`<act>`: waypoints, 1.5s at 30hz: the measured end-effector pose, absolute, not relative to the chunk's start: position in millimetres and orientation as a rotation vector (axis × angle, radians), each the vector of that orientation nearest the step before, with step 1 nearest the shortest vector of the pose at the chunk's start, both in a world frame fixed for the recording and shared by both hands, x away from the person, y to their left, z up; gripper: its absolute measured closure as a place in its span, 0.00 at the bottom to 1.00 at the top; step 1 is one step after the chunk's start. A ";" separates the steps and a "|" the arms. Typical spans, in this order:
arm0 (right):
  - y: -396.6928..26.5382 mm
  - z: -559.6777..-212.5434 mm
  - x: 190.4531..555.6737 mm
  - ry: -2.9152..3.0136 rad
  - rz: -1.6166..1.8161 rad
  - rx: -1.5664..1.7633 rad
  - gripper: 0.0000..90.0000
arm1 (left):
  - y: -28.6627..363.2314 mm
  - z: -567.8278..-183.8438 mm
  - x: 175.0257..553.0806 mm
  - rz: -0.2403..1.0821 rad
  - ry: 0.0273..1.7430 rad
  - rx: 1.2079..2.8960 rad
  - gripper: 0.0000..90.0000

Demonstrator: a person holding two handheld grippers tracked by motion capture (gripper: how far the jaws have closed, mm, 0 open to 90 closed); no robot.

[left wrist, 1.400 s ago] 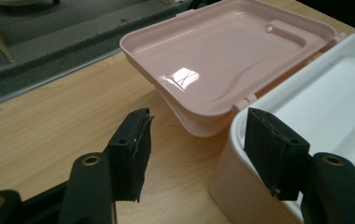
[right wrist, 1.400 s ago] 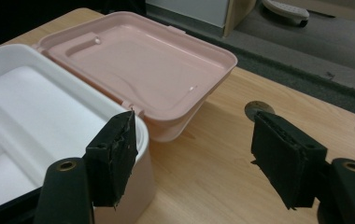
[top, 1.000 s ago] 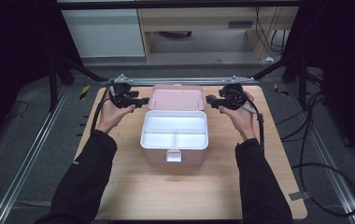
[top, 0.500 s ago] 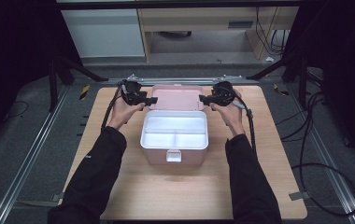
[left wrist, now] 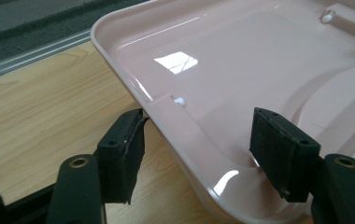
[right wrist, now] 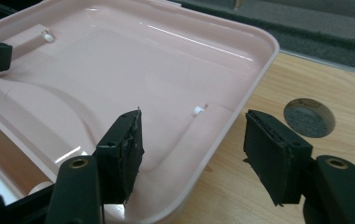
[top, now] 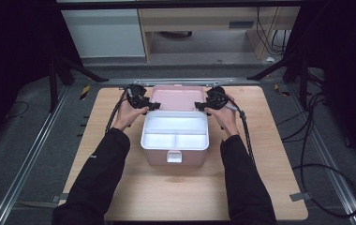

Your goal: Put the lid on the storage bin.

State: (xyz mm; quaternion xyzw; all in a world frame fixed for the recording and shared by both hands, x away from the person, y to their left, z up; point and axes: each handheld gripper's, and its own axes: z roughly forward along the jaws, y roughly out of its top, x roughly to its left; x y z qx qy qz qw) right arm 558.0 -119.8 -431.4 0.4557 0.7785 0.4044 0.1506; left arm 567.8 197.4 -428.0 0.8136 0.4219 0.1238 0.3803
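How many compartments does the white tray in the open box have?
3 in the white tray: a long one across the far side, and two side by side nearer the person, left and right.

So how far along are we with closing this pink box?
Done: both tongs are at the open lid, left tongs and right tongs each straddling a side rim, jaws open and not yet clamped. In hand: taking hold of the lid. Left: swinging it over the white tray and probably fastening the front latch.

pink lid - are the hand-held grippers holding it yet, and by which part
Not yet. Each hand-held gripper, left and right, has open jaws straddling a side rim of the pink lid; the pads do not press on it.
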 end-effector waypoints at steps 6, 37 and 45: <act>-116.1 -438.1 561.7 2.245 1.165 1.338 0.41 | 196.8 -430.7 569.0 0.303 1.096 2.067 0.41; -116.4 -379.5 539.4 2.121 1.233 1.213 0.46 | 211.8 -375.0 538.3 0.394 0.992 1.940 0.53; -115.1 -358.2 529.7 2.102 1.212 1.157 0.46 | 212.9 -356.6 528.6 0.424 0.957 1.928 0.54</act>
